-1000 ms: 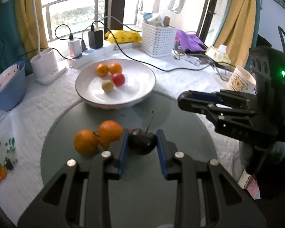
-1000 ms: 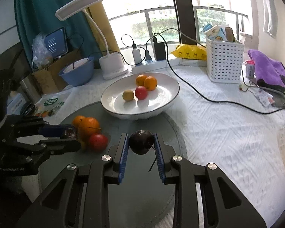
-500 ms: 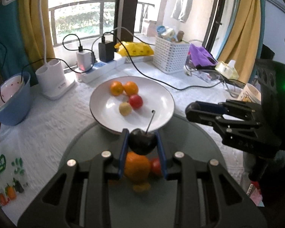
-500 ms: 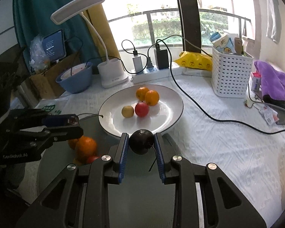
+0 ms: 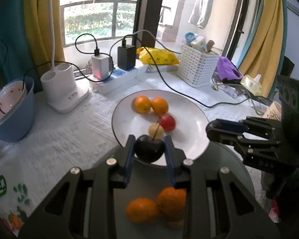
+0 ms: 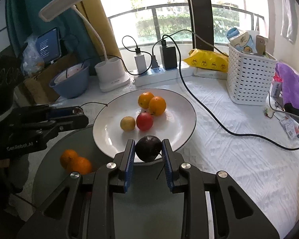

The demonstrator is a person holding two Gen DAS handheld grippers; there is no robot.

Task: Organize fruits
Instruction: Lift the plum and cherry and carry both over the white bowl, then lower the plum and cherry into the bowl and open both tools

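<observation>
Both claws carried dark cherries (image 5: 149, 148) to white plate (image 5: 191, 137), each pinching one, four fruits inside.

Both views close above plate (image 5: 191, 107)

A large window with a dark metal railing (image 6: 169, 8) fills the upper middle of the frame, letting in bright daylight over green hedges outside. A dark vertical window post (image 6: 199, 14) splits the glass. Mustard-yellow curtains (image 5: 263, 39) hang at the upper right, a teal curtain (image 6: 20, 16) at the upper left. The worktop, covered in a white textured cloth (image 6: 229, 143), spans the lower right, with a round grey-green glass mat (image 6: 49, 171) at the lower left.
</observation>
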